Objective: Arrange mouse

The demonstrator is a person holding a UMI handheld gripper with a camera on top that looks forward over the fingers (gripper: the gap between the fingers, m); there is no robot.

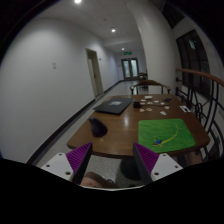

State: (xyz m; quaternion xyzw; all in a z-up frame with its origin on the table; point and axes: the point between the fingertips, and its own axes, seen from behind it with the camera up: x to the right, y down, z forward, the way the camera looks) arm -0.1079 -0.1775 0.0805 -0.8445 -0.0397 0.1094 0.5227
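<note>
A dark computer mouse [98, 128] lies on the wooden table [120, 138] near its left front edge. A green mouse mat [165, 132] lies on the table's right front part. My gripper [112, 160] is held back from the table's near edge, below it, with nothing between the fingers. Its purple pads [80, 157] stand wide apart, open. The mouse is beyond the left finger, the green mat beyond the right finger.
A closed dark laptop [113, 105] lies further back on the table. Several small white items [152, 101] lie at the far right part. A chair [148, 86] stands at the far end. A corridor with white walls runs behind. A railing [205, 95] stands on the right.
</note>
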